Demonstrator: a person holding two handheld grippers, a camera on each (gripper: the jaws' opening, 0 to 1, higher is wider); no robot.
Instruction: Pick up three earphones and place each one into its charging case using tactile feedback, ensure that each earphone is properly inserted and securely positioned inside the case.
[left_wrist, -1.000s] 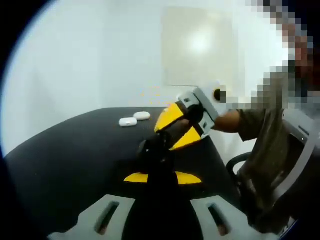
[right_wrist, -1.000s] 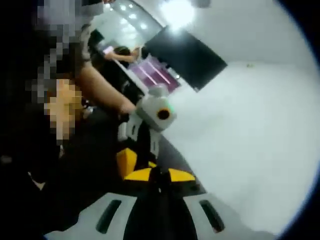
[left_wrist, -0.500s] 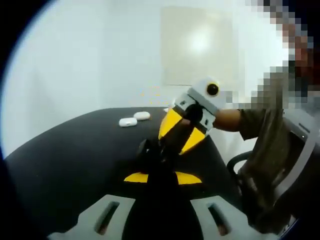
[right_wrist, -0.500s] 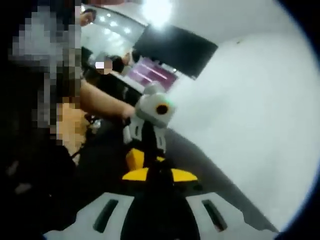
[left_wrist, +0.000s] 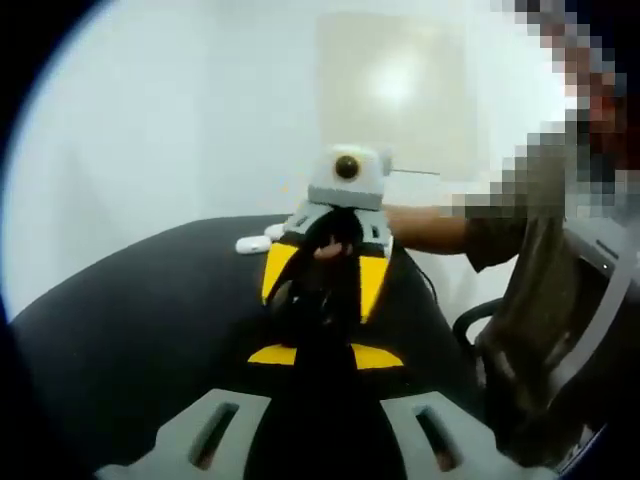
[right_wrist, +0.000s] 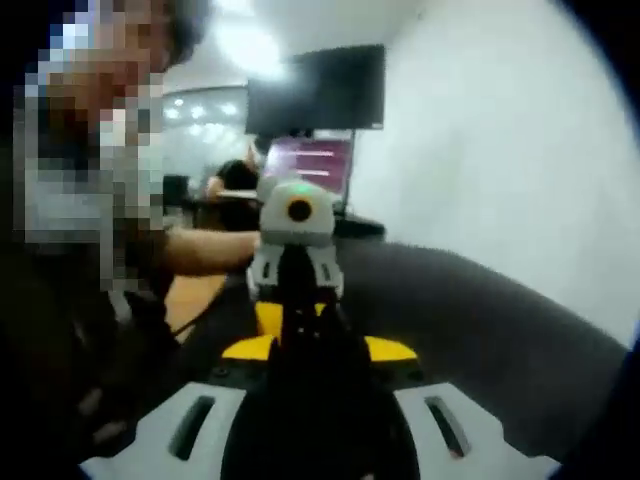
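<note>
Black desk (left_wrist: 130, 310) beneath, we hold left tool (left_wrist: 322, 352) and right tool (right_wrist: 318, 345) tip to tip; whether either grips anything, we cannot tell. White cases (left_wrist: 262, 239) wait behind.

A white charging case (left_wrist: 253, 243) lies shut on the black tabletop. A second white case (left_wrist: 274, 231) lies just beside it, partly hidden.

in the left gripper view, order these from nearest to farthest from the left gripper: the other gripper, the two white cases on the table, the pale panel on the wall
1. The right gripper, yellow-jawed with a grey body, directly ahead and facing the left gripper.
2. The two small white rounded cases, behind it to the left on the black table; too close together to rank.
3. The pale rectangular wall panel, beyond the table.
</note>
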